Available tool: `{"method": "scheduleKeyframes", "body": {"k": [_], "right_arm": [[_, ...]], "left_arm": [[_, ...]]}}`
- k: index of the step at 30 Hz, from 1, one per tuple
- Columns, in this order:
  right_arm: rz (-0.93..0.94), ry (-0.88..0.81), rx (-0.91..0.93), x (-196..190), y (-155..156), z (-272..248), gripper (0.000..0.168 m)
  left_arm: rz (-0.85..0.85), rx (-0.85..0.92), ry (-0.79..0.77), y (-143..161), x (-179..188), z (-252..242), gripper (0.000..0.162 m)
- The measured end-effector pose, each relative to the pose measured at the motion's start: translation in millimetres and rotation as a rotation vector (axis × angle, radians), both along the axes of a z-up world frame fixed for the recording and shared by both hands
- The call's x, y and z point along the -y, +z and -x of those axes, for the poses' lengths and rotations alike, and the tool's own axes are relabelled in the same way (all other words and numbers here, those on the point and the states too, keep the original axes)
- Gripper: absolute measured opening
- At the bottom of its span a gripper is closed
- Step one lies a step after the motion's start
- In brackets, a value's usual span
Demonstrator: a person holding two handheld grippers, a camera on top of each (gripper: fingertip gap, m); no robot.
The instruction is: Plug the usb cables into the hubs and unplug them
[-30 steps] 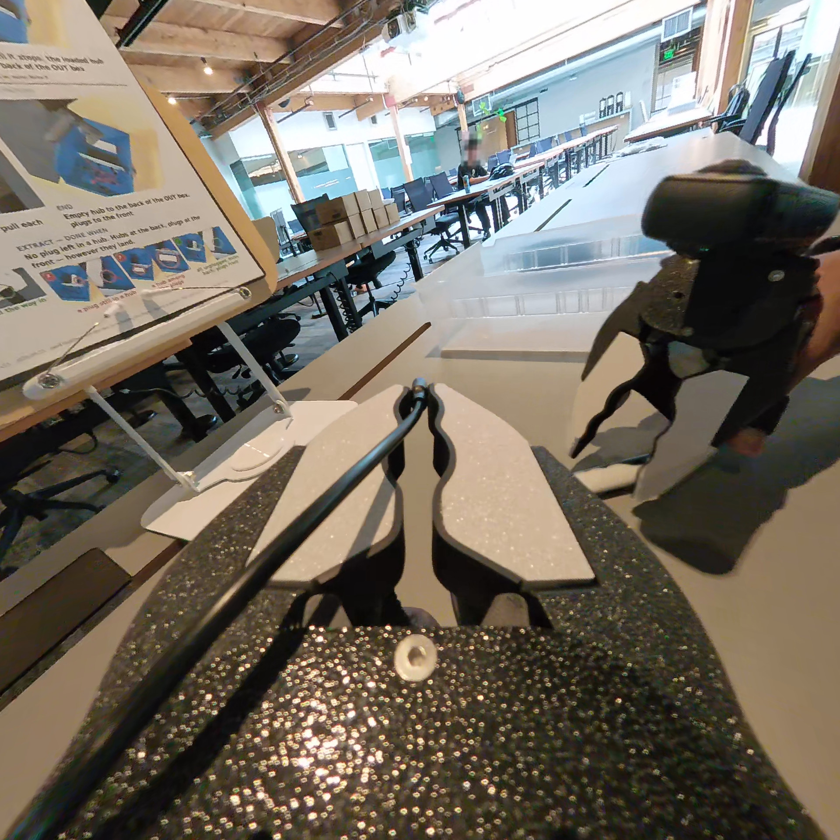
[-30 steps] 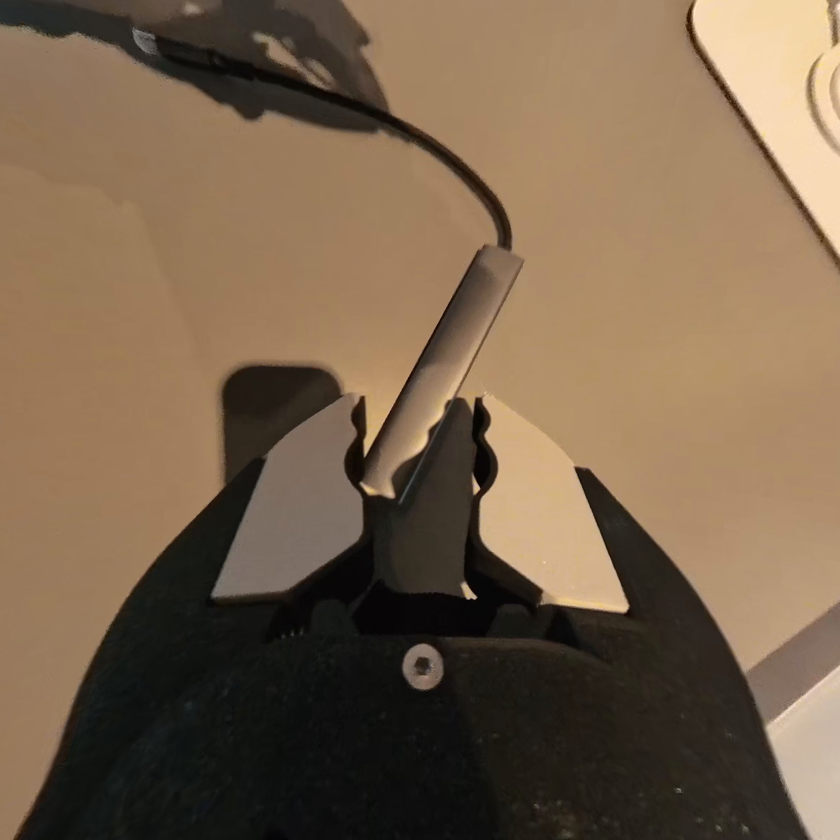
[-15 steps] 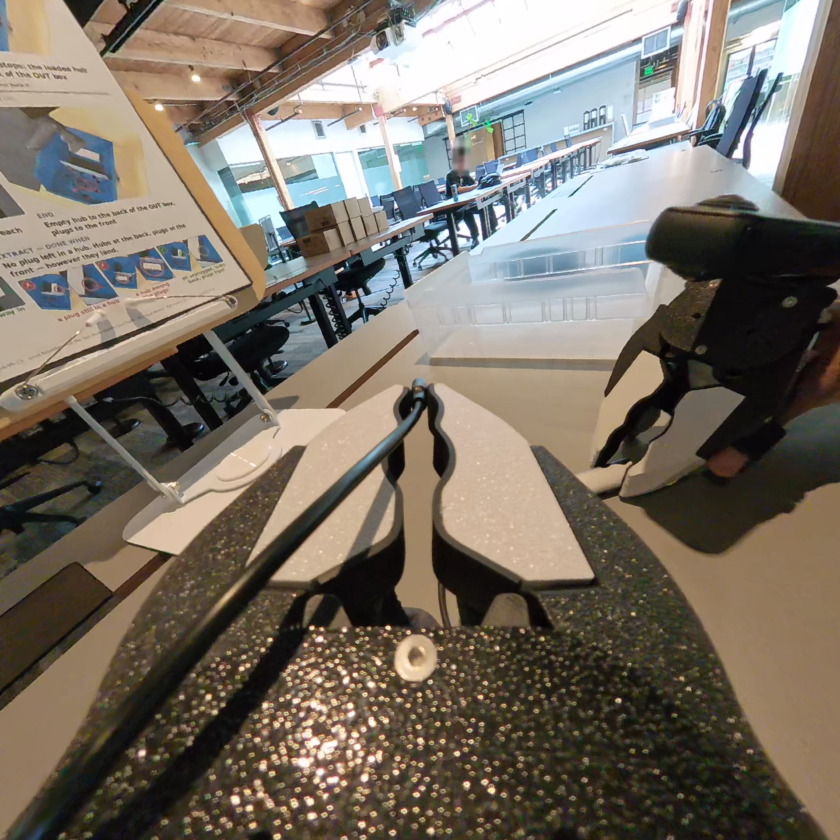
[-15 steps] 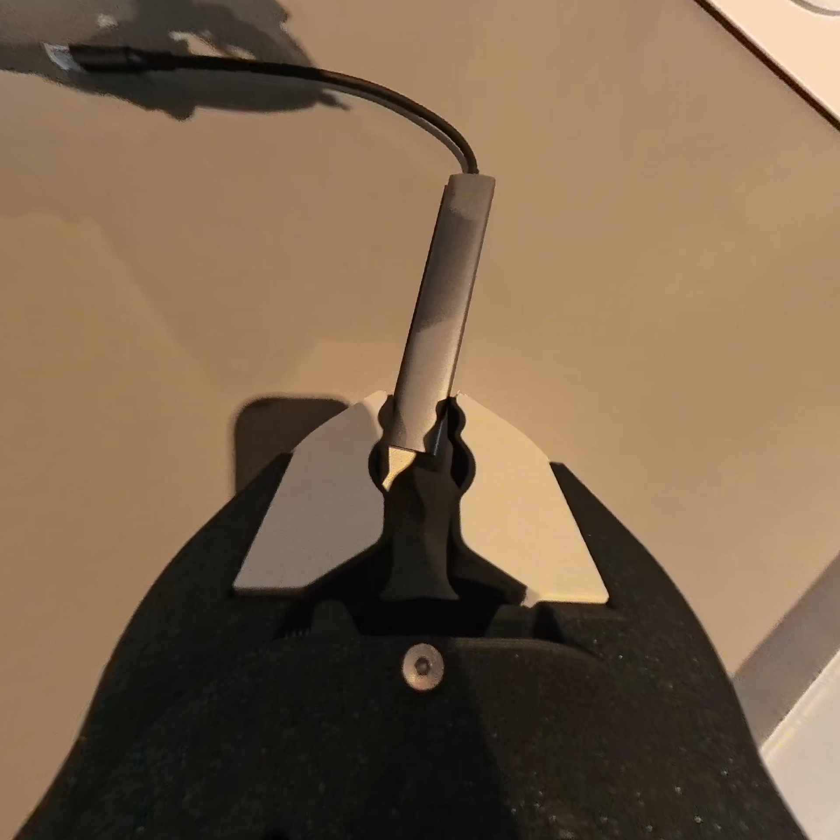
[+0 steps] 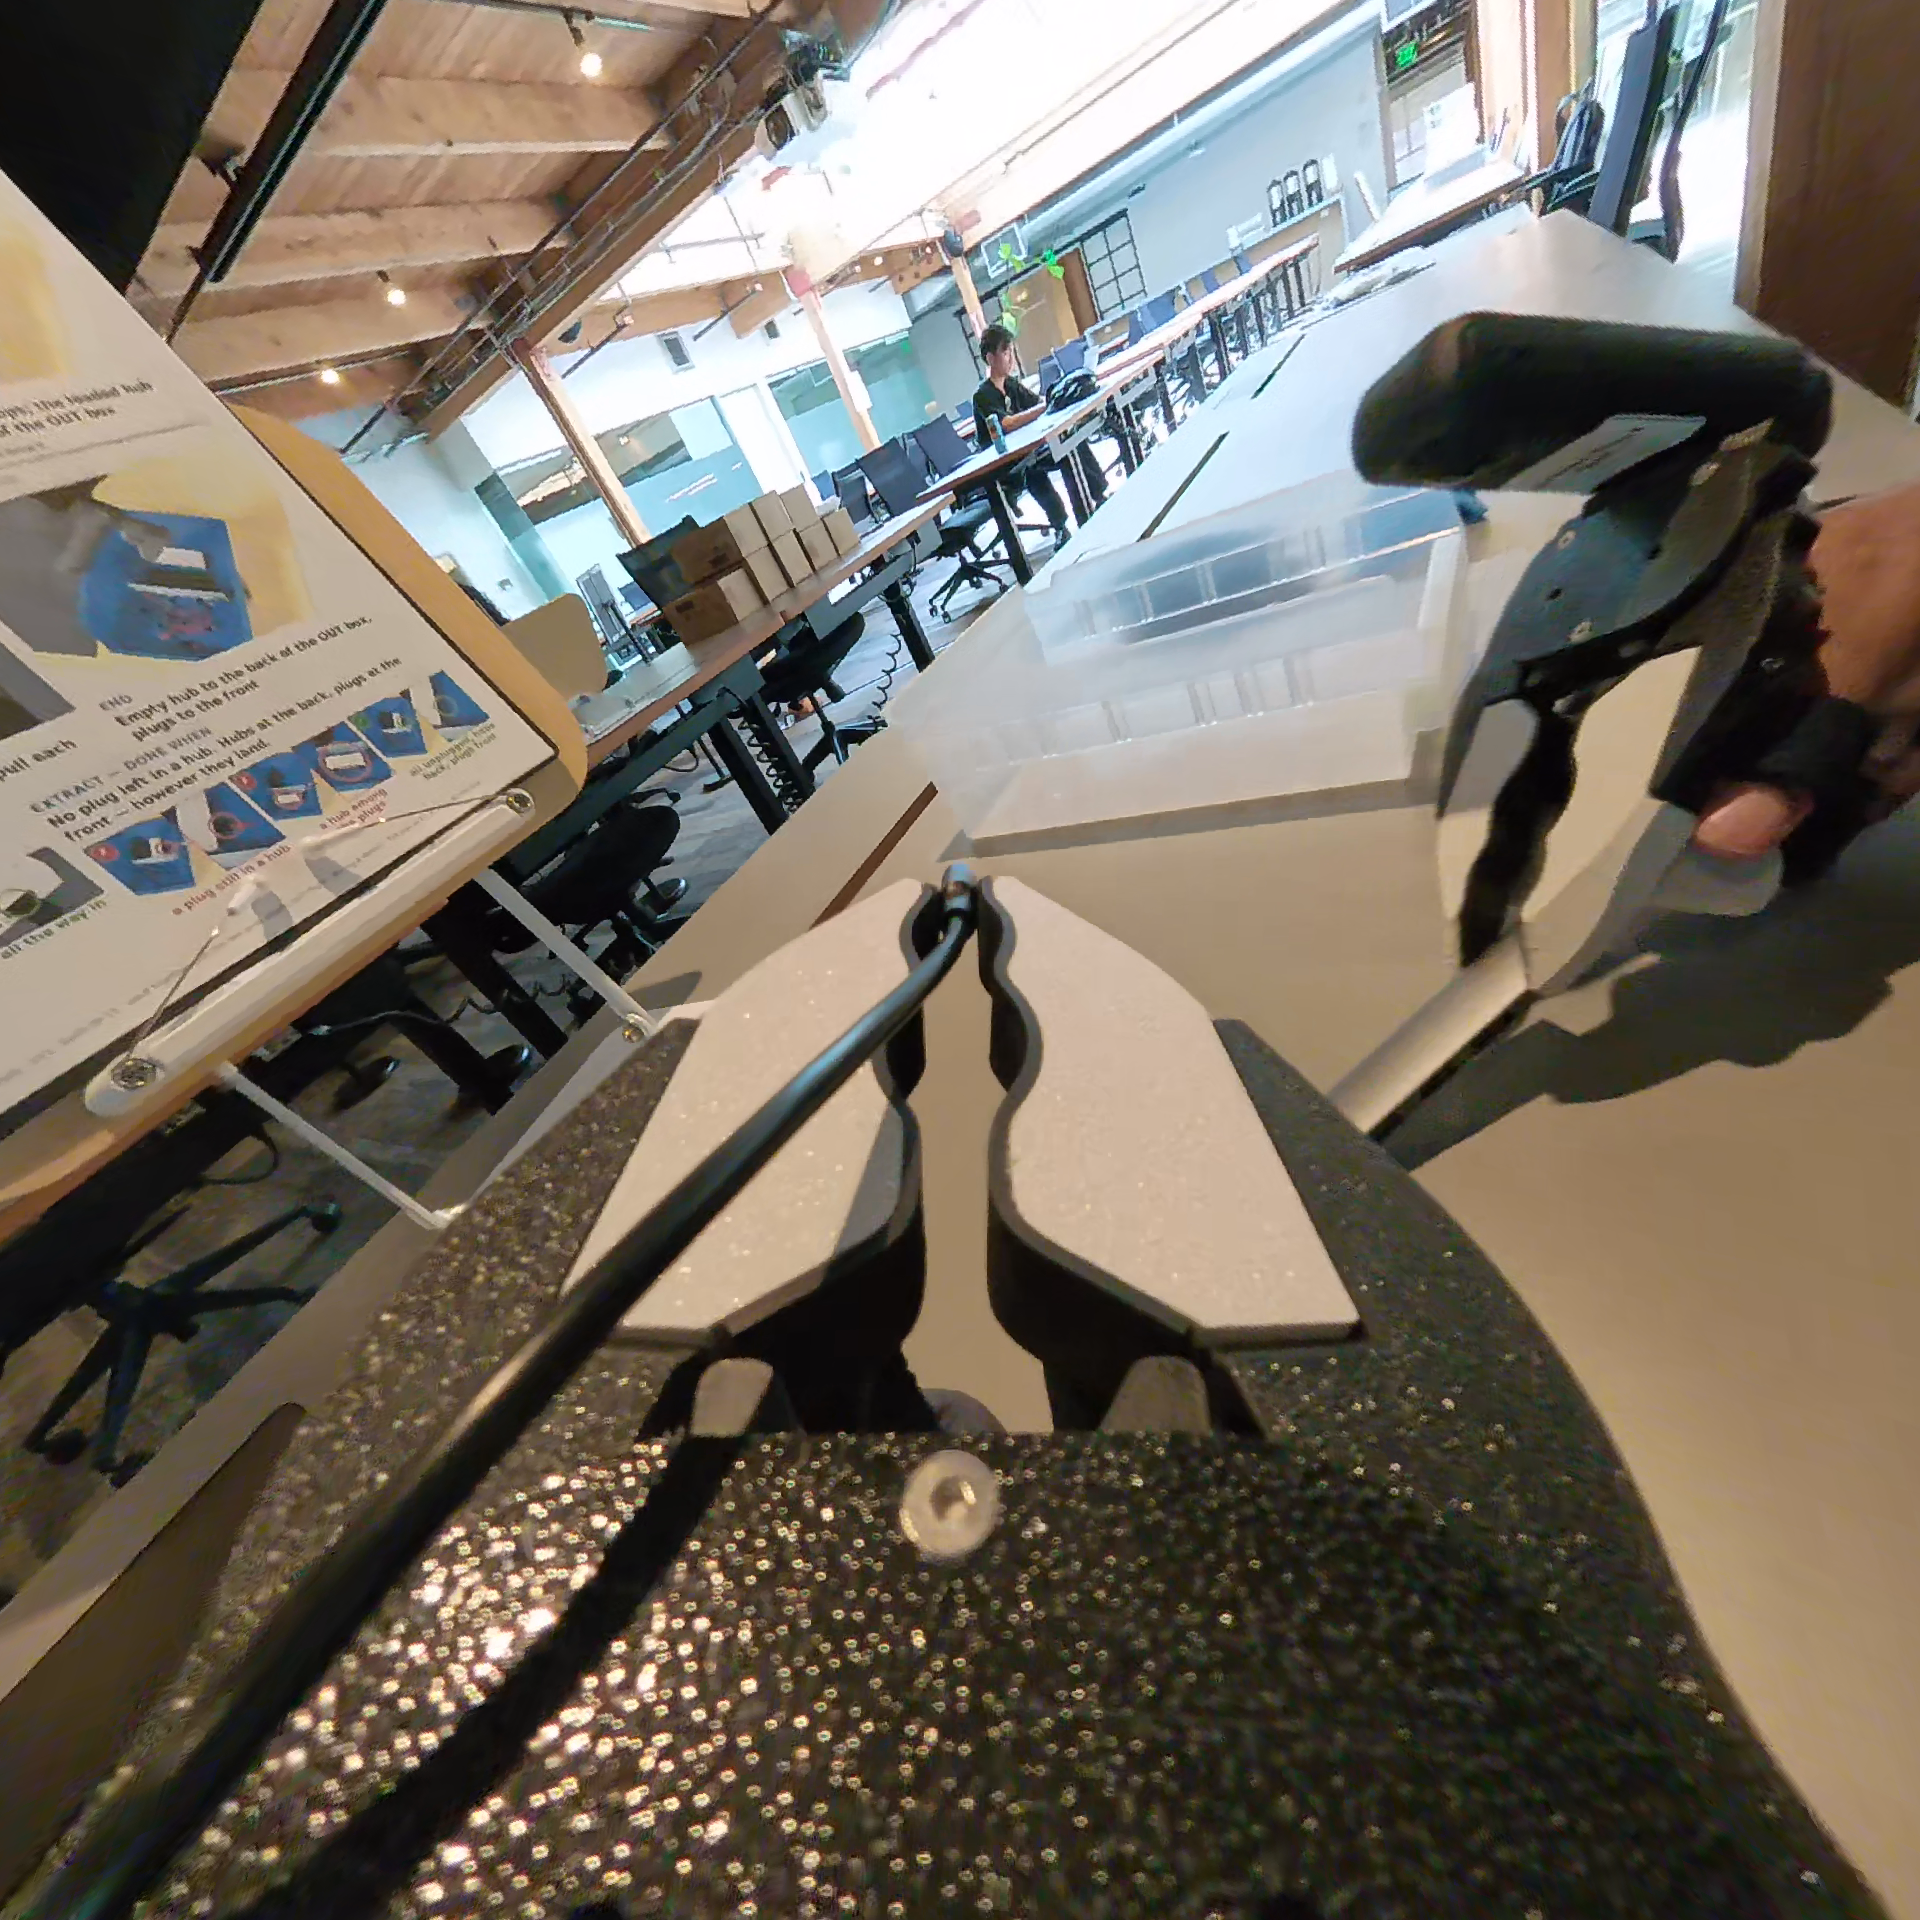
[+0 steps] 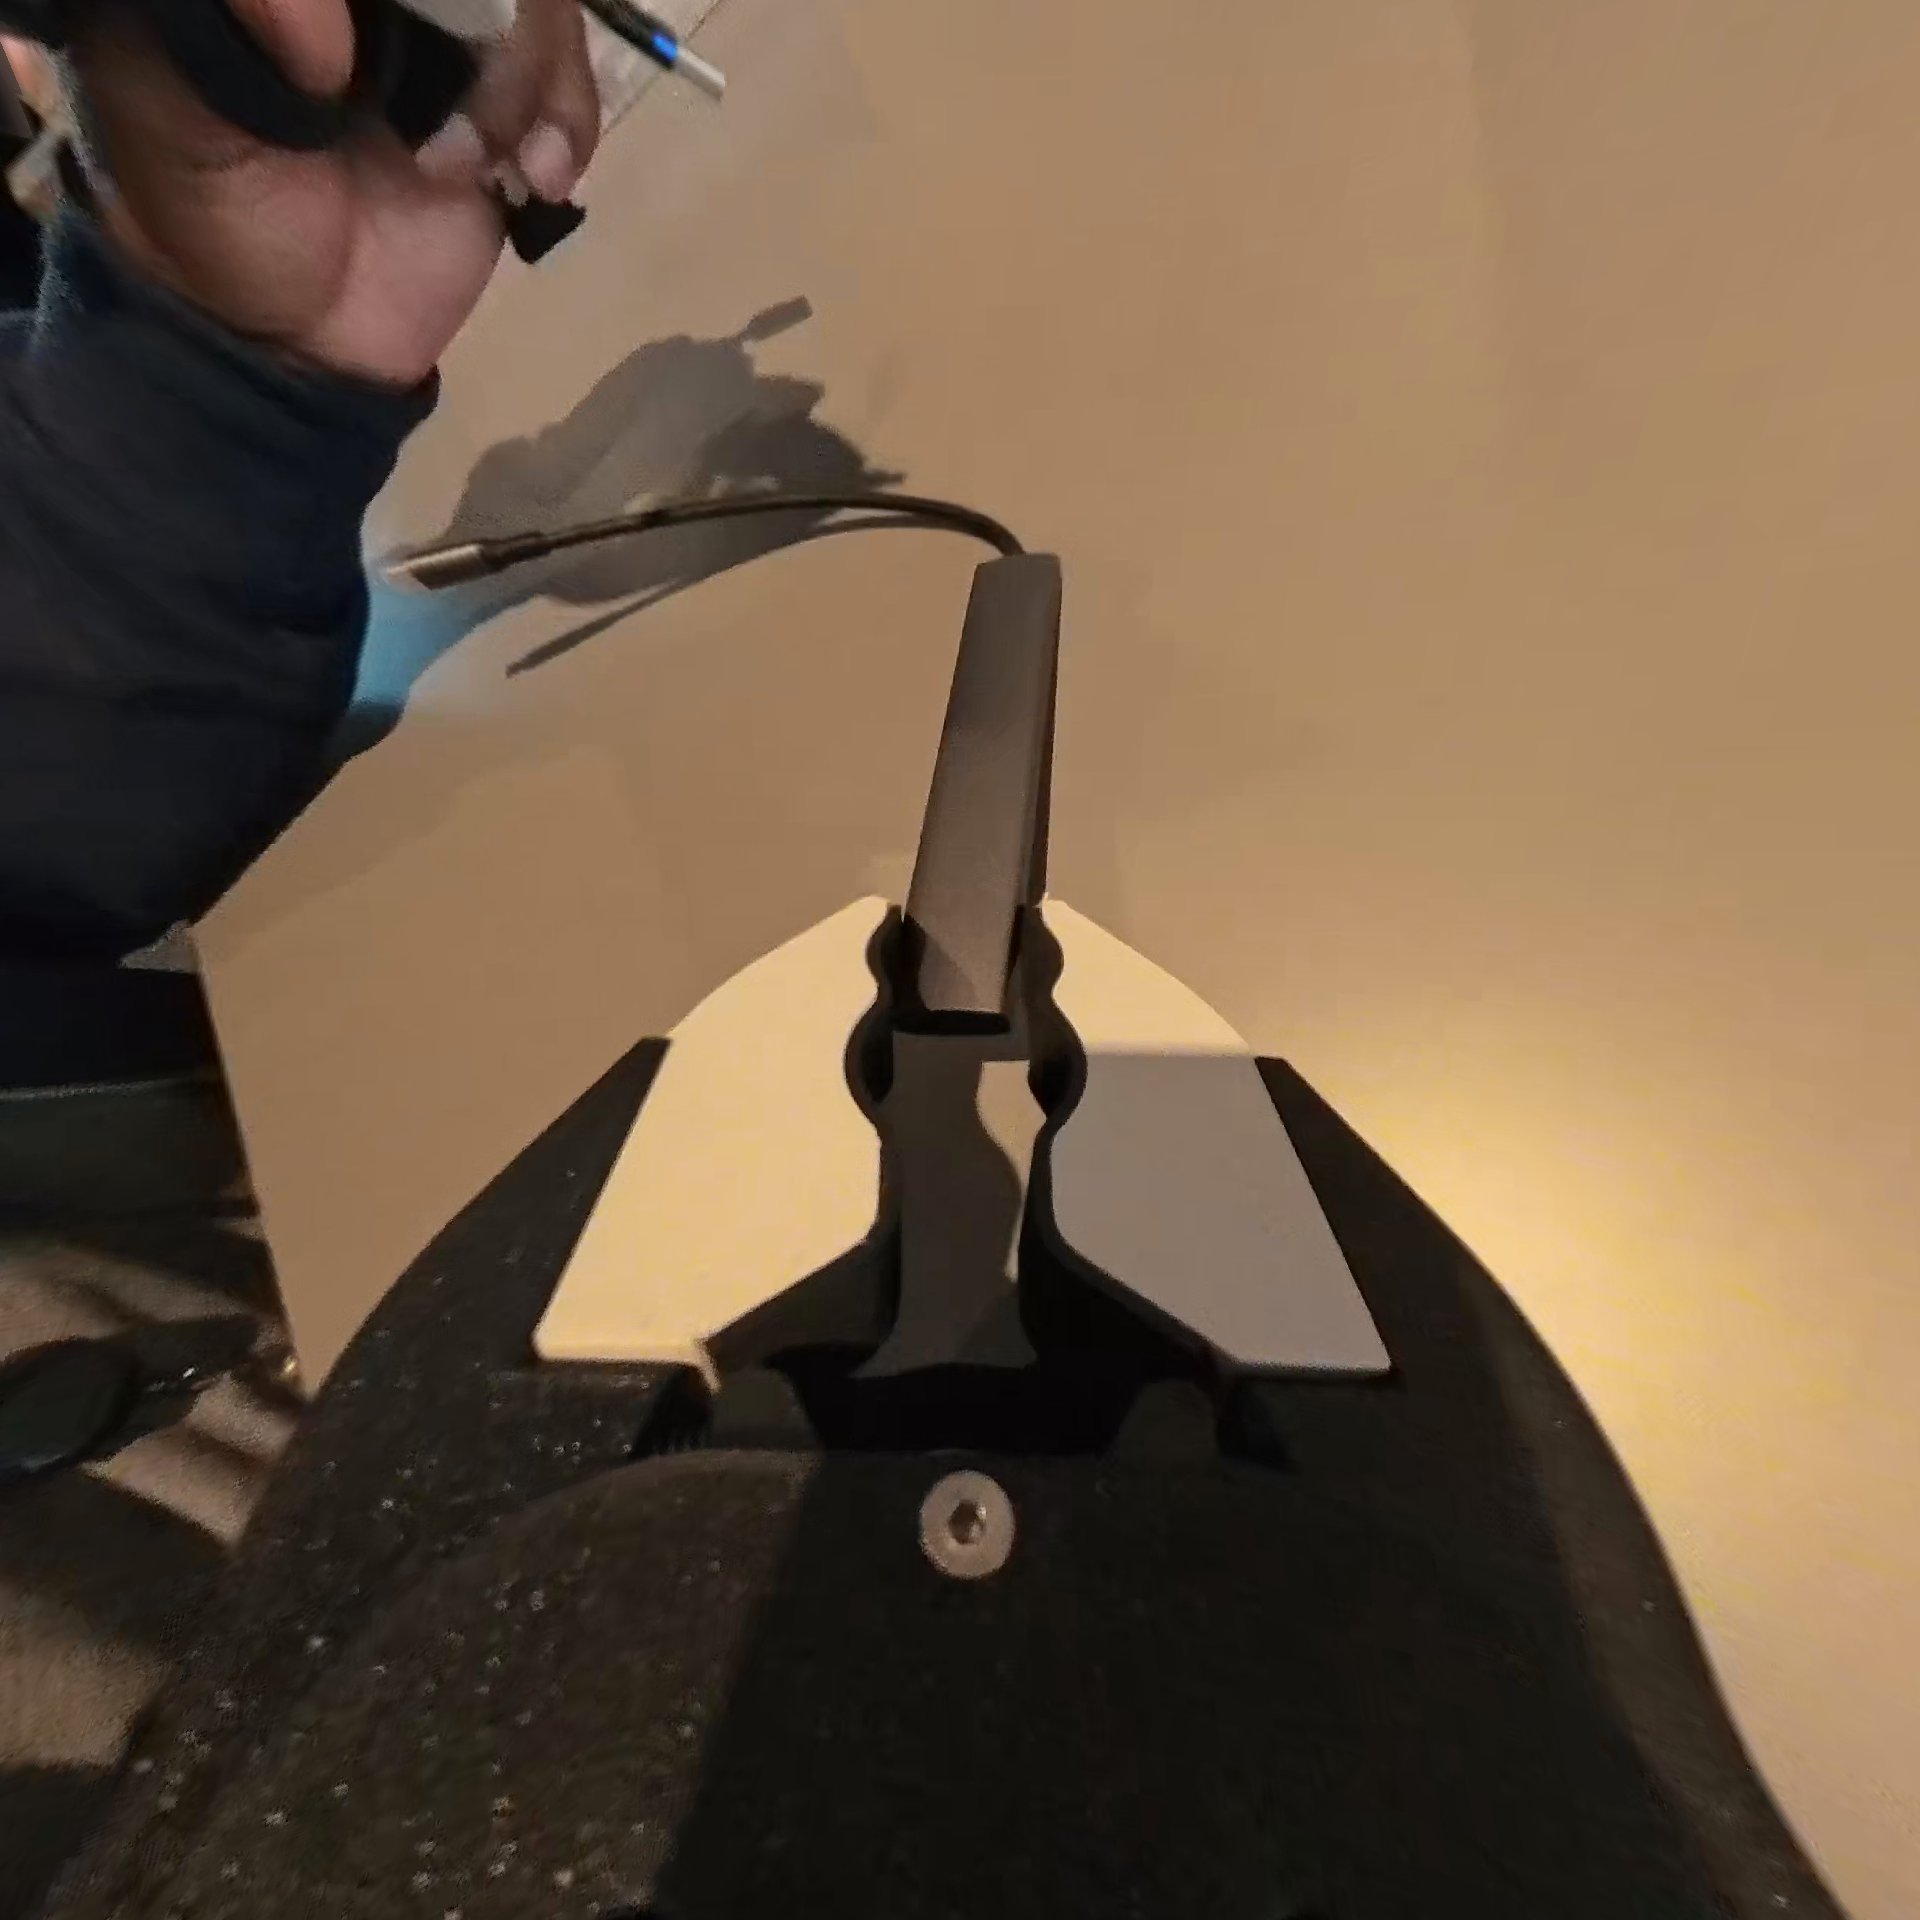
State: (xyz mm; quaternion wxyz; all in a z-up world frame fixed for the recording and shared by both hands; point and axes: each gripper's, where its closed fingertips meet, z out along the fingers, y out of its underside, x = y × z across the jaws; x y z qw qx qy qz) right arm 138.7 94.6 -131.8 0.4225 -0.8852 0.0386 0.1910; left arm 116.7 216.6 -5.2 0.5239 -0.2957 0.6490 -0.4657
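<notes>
My left gripper [image 5: 961, 896] is shut on a thin black USB cable [image 5: 727, 1143] that runs back over its left finger. The cable's plug [image 6: 681, 60], with a blue insert, shows at the top left of the right wrist view. My right gripper [image 6: 966, 920] is shut on one end of a slim grey hub [image 6: 992, 748] and holds it above the table. The hub's own black lead [image 6: 831, 514] curves left to a loose plug [image 6: 447, 566]. In the left wrist view the right gripper [image 5: 1507, 945] stands at the right with the hub [image 5: 1423, 1039] slanting down toward me.
Clear plastic bins [image 5: 1195, 675] stand on the grey table [image 5: 1662, 1299] beyond both grippers. An instruction board [image 5: 208, 675] on a white stand is at the left. A hand and a dark sleeve [image 6: 177, 582] fill the left side of the right wrist view. There is about 20 cm between the tips of the two grippers.
My right gripper closed on the hub, lifted it off the table and turned it. The left gripper's hand and plug have come into the right wrist view. The left gripper stays shut on the cable.
</notes>
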Motion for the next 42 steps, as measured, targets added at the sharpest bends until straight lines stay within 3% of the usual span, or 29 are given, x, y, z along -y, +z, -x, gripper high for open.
{"method": "scheduleKeyframes", "body": {"k": [7, 15, 21, 26, 36, 39, 42], "right_arm": [[-0.016, -0.015, -0.027, 56, 7, 27, 0.021], [-0.001, -0.046, 0.049, 110, 3, 57, 0.021], [-0.01, -0.16, 0.2, 138, -10, 83, 0.021], [-0.051, -0.218, 0.377, 148, -13, 93, 0.022], [-0.168, 0.04, 0.639, 163, -4, 87, 0.034], [-0.234, 0.209, 0.89, 166, 14, 66, 0.034], [-0.272, 0.497, 1.17, 159, 20, 48, 0.036]], "left_arm": [[-0.021, 0.026, -0.08, 5, 24, 10, 0.006], [-0.063, 0.03, -0.174, -13, 93, 21, 0.006], [-0.184, 0.005, -0.19, -41, 131, 36, 0.006], [-0.16, -0.013, -0.195, -44, 130, 36, 0.006], [-0.147, -0.024, -0.192, -46, 122, 37, 0.006], [-0.161, -0.023, -0.199, -46, 124, 37, 0.006], [-0.155, -0.017, -0.199, -45, 123, 37, 0.006]]}}
